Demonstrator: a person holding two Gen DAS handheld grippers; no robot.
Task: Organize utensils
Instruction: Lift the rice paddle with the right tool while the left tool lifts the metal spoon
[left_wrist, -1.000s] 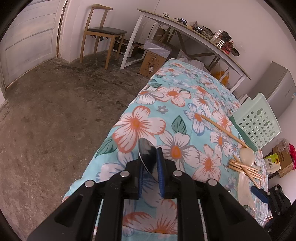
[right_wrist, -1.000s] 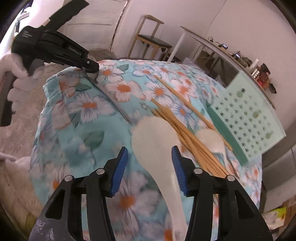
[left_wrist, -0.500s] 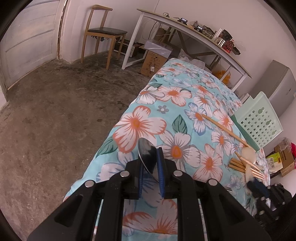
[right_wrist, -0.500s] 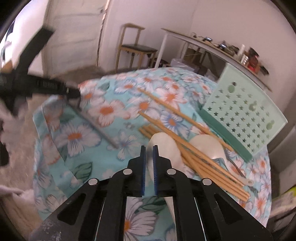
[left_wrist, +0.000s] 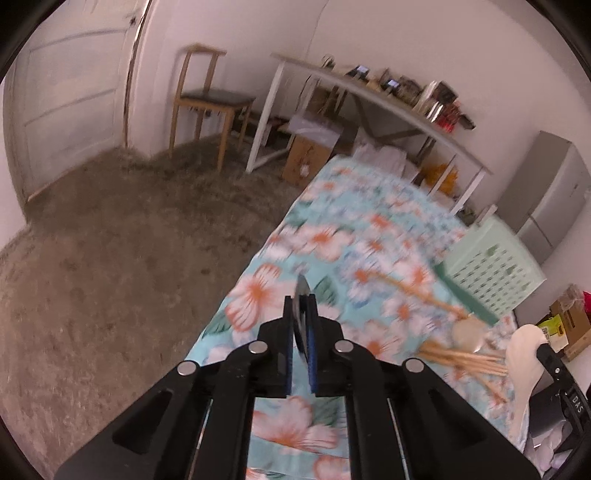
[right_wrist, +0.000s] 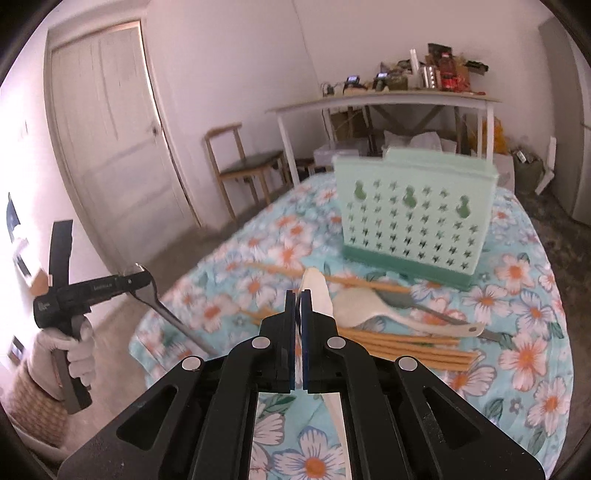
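The utensil holder (right_wrist: 417, 218) is standing at twelve o'clock from the right gripper (right_wrist: 299, 295), nearer it, clenching the white spoon (right_wrist: 317, 295); the left gripper (left_wrist: 301, 299) is clenching the metal spoon (left_wrist: 303, 286).

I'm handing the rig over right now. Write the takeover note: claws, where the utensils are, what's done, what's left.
Left claw: shut on a metal spoon, held in the air off the table's left edge.
Right claw: shut on a white spoon, lifted above the pile.
On the floral tablecloth: a bundle of chopsticks, a second white spoon and a metal utensil, in front of the green utensil holder.
Done: both spoons gripped; none visibly in the holder.
Left: put both in the holder, then the pile.
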